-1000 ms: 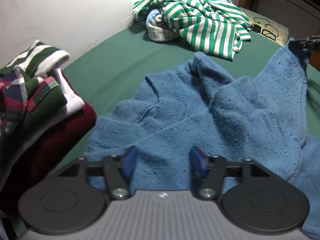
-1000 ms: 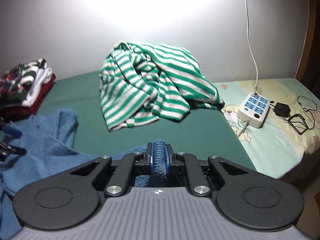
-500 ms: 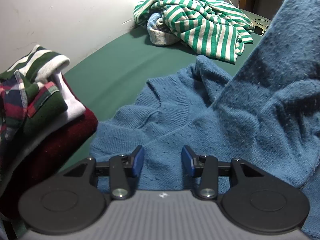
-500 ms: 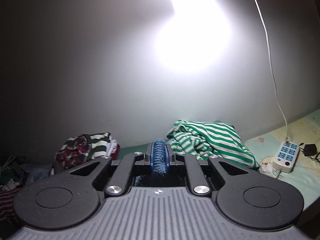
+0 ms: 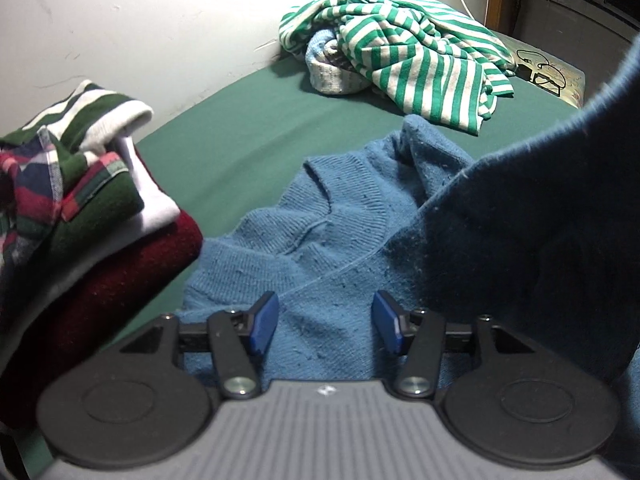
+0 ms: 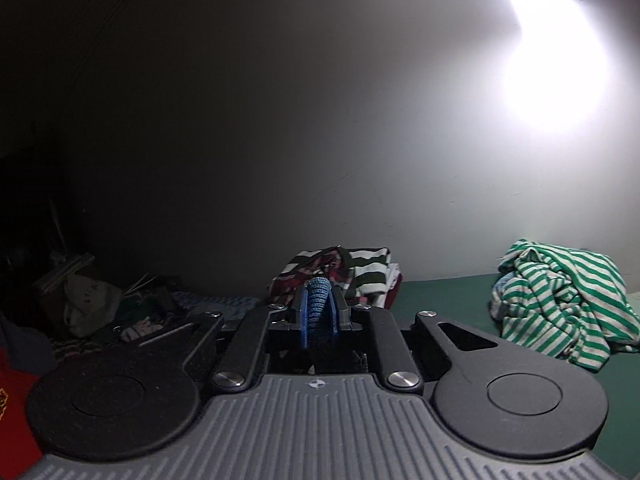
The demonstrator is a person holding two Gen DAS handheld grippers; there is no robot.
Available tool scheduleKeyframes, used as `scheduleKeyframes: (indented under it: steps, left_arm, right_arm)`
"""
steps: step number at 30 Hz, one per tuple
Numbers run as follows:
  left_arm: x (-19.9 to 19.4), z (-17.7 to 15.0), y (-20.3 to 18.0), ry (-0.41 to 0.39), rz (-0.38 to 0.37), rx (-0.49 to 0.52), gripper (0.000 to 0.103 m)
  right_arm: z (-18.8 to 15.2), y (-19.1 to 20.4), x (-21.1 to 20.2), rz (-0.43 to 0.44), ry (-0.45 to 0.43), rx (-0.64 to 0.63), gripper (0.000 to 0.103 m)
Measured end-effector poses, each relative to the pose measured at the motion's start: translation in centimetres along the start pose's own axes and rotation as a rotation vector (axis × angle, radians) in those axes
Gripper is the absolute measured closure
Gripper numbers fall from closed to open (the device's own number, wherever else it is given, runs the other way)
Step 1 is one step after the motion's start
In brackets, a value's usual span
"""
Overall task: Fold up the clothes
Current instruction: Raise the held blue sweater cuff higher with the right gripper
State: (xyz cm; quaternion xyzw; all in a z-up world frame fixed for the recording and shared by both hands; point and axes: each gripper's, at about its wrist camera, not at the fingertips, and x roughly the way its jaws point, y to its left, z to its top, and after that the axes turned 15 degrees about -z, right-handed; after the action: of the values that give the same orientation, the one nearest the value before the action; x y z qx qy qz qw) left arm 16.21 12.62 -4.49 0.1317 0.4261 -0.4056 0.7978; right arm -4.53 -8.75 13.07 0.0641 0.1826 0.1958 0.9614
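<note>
Blue knit sweater [image 5: 332,248] lay on green sheet [image 5: 248,132]. Right gripper [image 6: 318,312] clenched sweater edge, lifted. Left gripper [image 5: 325,322] jaws were opening over sweater, gripping nothing. Advice: carry raised edge across evenly, avoiding folded stack [image 5: 80,200].

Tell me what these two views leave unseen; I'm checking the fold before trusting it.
- Left wrist view: the lifted, shadowed flap of the blue knit sweater runs off the right edge, so its raised end is cut off.
- Left wrist view: the small light blue garment is mostly buried under the green-and-white striped shirt.
- Right wrist view: the right gripper body hides the sweater below its pinched fold.
- Right wrist view: the dark clutter at left is too dim to identify.
</note>
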Motion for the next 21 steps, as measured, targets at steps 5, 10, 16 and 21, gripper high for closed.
scheduleKeyframes:
  steps: [5,10,16,21]
  left_arm:
    - [-0.5,0.3,-0.9,-0.003,0.008,0.025,0.053]
    - [-0.1,0.2,-2.2,0.024,0.02,0.088,0.052]
    - [-1.5,-0.1,-3.1,0.039,0.06,0.221,0.052]
    - [-1.6,0.0,-2.6,0.106,0.065,0.27,0.051]
  right_arm:
    - [-1.2,2.1,0.9,0.043,0.06,-0.056,0.092]
    - [-3.0,4.0,1.7,0.099,0.146,-0.075,0.092]
    - [-4.9,5.5,1.2,0.147,0.226,-0.087,0.092]
    - [-6.0,5.8,0.9,0.177,0.299,-0.099,0.092]
